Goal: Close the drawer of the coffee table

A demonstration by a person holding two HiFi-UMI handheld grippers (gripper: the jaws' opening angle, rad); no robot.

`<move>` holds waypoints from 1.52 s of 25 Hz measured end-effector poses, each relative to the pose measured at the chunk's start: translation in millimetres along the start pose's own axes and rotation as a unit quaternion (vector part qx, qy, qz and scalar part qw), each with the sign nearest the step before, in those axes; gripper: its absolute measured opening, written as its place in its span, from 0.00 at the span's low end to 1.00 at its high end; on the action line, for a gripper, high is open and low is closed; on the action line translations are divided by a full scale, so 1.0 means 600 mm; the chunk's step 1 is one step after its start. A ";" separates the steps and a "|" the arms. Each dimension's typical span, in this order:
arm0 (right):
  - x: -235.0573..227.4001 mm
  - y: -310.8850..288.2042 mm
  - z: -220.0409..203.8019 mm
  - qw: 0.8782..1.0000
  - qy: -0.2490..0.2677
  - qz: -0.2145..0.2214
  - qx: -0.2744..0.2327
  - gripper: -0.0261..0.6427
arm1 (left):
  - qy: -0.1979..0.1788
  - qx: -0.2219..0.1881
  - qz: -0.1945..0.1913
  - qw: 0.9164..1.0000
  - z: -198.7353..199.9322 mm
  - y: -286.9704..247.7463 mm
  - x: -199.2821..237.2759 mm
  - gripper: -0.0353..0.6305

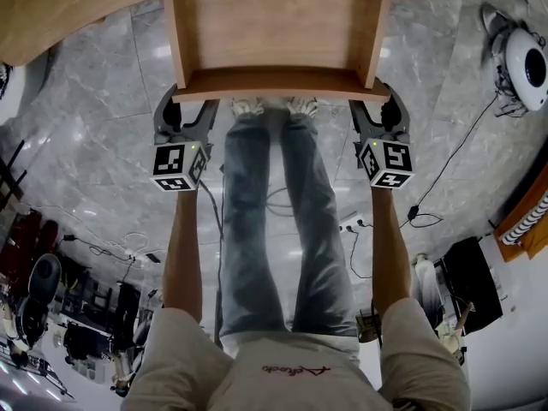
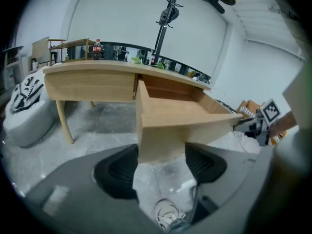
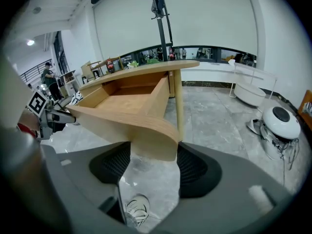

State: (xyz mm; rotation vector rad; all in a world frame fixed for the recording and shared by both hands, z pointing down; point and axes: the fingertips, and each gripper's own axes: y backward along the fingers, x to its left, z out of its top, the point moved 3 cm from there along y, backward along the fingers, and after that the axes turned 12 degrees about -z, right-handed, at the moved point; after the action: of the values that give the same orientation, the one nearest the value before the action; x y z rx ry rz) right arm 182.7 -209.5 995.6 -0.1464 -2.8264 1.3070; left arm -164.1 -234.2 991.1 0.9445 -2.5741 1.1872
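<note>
The coffee table's wooden drawer (image 1: 278, 84) stands pulled far out from under the tabletop (image 1: 86, 15), its inside bare. My left gripper (image 1: 187, 103) is at the left end of the drawer front, my right gripper (image 1: 377, 103) at the right end. In the left gripper view the jaws of the left gripper (image 2: 161, 162) close on the near corner of the drawer (image 2: 180, 121). In the right gripper view the right gripper (image 3: 153, 162) grips the rounded corner of the drawer (image 3: 122, 121) the same way. Each view shows the other gripper (image 2: 258, 123) (image 3: 48, 116) at the far end.
The person's legs and shoes (image 1: 274, 108) stand just below the drawer front. A white round machine (image 1: 524, 67) sits on the marble floor at the right, with cables (image 1: 428, 204) running from it. A white pouf (image 2: 27, 116) stands left of the table leg (image 2: 63, 123).
</note>
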 end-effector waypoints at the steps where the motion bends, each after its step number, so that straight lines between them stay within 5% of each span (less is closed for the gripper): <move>1: 0.000 0.005 0.006 1.000 0.000 0.000 0.001 0.50 | 0.002 0.000 0.000 1.000 0.006 0.004 -0.002 0.51; 12: -0.005 0.007 0.061 1.000 0.001 -0.007 0.009 0.50 | 0.009 0.005 0.002 1.000 0.060 0.004 0.004 0.51; 38: -0.048 -0.182 0.263 0.996 0.013 -0.028 -0.078 0.50 | -0.001 -0.036 0.022 0.999 0.250 -0.149 0.125 0.51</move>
State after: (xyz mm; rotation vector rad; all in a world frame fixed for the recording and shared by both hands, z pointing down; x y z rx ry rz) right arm 193.8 -402.2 976.9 -0.0853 -2.8864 1.0661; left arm -151.7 -422.8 975.0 0.8799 -2.6328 1.0961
